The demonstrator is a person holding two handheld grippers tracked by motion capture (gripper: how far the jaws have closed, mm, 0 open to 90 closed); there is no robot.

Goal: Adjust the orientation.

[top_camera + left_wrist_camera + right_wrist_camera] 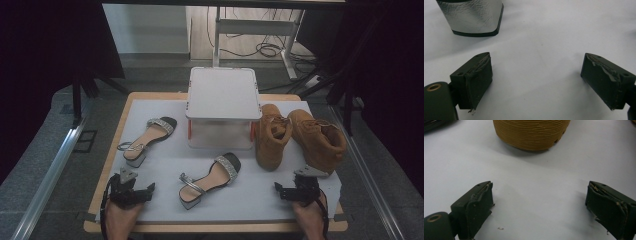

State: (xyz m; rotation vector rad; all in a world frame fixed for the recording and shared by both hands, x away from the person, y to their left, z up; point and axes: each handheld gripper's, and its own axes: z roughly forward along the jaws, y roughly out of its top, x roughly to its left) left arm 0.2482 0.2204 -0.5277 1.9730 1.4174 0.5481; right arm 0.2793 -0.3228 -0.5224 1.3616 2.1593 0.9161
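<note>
Two tan boots stand at the right of the white mat: one [272,135] beside the box, the other [320,138] further right. Two silver-strapped heeled sandals lie on the mat, one at the left [148,138], one in the middle [210,179]. My left gripper [134,192] rests open at the front left, just below the left sandal's silver block heel [472,17]. My right gripper [292,191] rests open at the front right, below the boots. The ribbed toe of a boot [531,133] lies ahead of its jaws. Nothing sits between either pair of jaws.
A white box with a flat lid [223,95] stands at the back centre of the mat. The wooden table edge [107,165] frames the white mat [240,200]. Metal rails run along both sides, and a desk frame with cables stands behind.
</note>
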